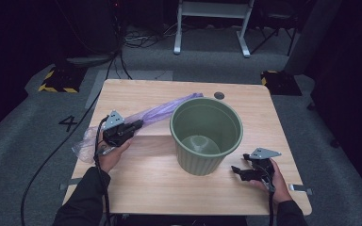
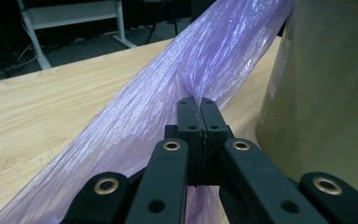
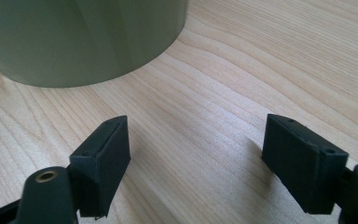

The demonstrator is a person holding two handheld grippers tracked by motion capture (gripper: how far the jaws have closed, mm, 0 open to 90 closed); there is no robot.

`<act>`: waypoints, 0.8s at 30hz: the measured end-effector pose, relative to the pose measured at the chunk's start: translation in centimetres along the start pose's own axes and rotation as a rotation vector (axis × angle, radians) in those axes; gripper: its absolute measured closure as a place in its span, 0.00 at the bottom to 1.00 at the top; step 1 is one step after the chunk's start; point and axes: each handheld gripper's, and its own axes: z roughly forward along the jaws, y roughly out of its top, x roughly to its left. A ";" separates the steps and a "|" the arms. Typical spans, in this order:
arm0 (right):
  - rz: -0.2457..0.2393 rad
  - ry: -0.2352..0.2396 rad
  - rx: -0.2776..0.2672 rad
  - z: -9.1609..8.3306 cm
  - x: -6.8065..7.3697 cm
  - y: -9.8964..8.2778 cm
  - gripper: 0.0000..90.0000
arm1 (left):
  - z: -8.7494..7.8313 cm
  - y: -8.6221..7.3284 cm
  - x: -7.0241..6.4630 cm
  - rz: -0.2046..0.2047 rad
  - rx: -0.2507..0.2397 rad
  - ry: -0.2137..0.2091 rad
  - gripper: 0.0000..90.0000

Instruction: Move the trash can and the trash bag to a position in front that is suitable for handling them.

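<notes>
High view shows my left gripper (image 1: 136, 125) with jaws pinching the purple bag (image 1: 162, 111) on the bench (image 1: 146, 183) beside the green bin (image 1: 206, 134), probably to line it, while my right gripper (image 1: 239, 171) waits, jaws spread.

The work surface is a light wooden table (image 1: 169, 188) with rounded corners and a round cable port (image 1: 219, 95) near its far edge. It stands on grey carpet (image 1: 23, 141) marked with a black numeral 4 (image 1: 68, 123). Beyond it: a white metal frame (image 1: 212, 28), yellow-black striped floor blocks (image 1: 56, 80), loose cables (image 1: 141, 40). The surroundings are dark.
</notes>
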 end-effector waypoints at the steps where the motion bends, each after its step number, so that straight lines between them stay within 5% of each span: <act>1: 0.000 0.000 0.000 0.0 0.0 0.0 0.26 | -0.1 0.1 0.0 0.001 -0.005 0.001 0.99; 24: 0.000 0.000 0.000 0.0 0.0 0.0 0.26 | -1.6 1.0 0.4 -0.019 -0.078 0.015 1.00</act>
